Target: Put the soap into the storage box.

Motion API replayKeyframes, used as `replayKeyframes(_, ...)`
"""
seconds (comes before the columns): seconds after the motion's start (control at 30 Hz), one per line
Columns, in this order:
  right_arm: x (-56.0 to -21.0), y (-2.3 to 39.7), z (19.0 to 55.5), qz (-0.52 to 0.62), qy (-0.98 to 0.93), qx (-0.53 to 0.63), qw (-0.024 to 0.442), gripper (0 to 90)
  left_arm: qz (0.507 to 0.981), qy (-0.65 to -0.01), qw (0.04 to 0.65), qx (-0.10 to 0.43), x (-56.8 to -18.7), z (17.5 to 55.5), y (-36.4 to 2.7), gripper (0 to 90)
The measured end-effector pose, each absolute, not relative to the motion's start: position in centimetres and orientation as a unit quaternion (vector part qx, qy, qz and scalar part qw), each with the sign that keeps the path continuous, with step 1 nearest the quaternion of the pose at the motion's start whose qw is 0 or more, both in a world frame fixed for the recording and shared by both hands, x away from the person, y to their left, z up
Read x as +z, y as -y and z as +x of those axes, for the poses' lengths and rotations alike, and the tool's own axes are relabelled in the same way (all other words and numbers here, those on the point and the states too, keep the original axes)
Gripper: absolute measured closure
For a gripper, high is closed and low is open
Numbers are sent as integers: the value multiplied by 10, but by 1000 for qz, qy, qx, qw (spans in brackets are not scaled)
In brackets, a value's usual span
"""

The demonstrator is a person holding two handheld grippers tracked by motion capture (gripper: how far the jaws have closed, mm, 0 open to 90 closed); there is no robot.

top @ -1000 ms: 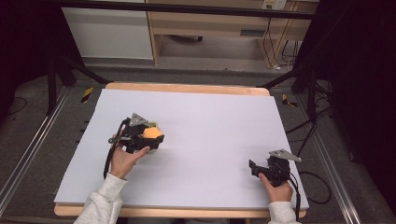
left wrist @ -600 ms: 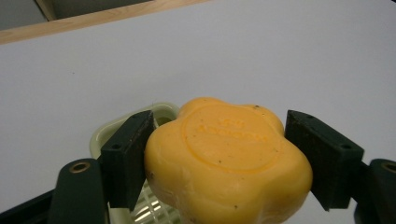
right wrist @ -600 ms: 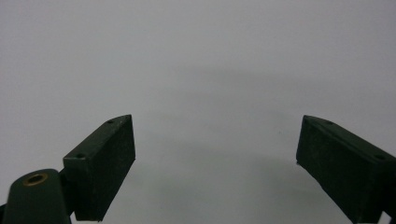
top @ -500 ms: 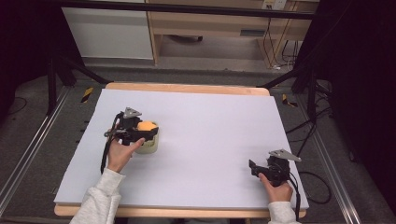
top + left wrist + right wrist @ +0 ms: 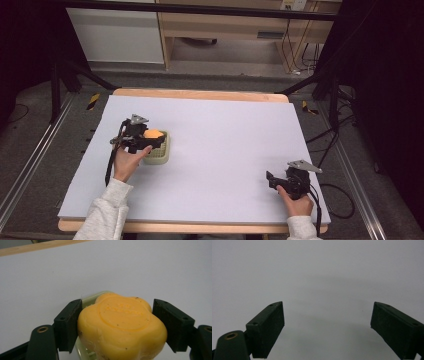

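Note:
An orange flower-shaped soap (image 5: 122,322) sits between the jaws of my left gripper (image 5: 116,323), which is shut on its sides. Just below and behind it is the rim of a pale green soap dish (image 5: 91,298). In the high view the left gripper (image 5: 150,139) holds the soap (image 5: 154,134) over the far end of the dish (image 5: 158,152) at the left of the white board (image 5: 225,145). My right gripper (image 5: 272,180) rests near the front right corner, and its view shows it (image 5: 327,322) open with bare white board between the jaws.
The board lies on a wooden table whose edge (image 5: 200,94) shows at the back. Black frame legs and cables (image 5: 325,125) stand to the right, and metal rails (image 5: 30,160) run along the left side.
My left hand has shifted a little left and away with the soap, uncovering the green dish beneath it. The right gripper has stayed put.

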State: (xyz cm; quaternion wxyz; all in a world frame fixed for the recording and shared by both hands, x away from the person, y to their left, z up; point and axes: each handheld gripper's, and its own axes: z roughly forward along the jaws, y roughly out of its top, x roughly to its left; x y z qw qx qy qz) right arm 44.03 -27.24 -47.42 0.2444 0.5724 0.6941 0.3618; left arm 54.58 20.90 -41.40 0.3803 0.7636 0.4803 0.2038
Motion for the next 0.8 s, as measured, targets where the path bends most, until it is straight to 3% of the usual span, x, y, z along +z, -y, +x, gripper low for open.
replayKeyframes(0.8, -475, 271, 441, 565, -701, 358, 247, 131, 772, -495, 352, 189, -446, 555, -208, 254)
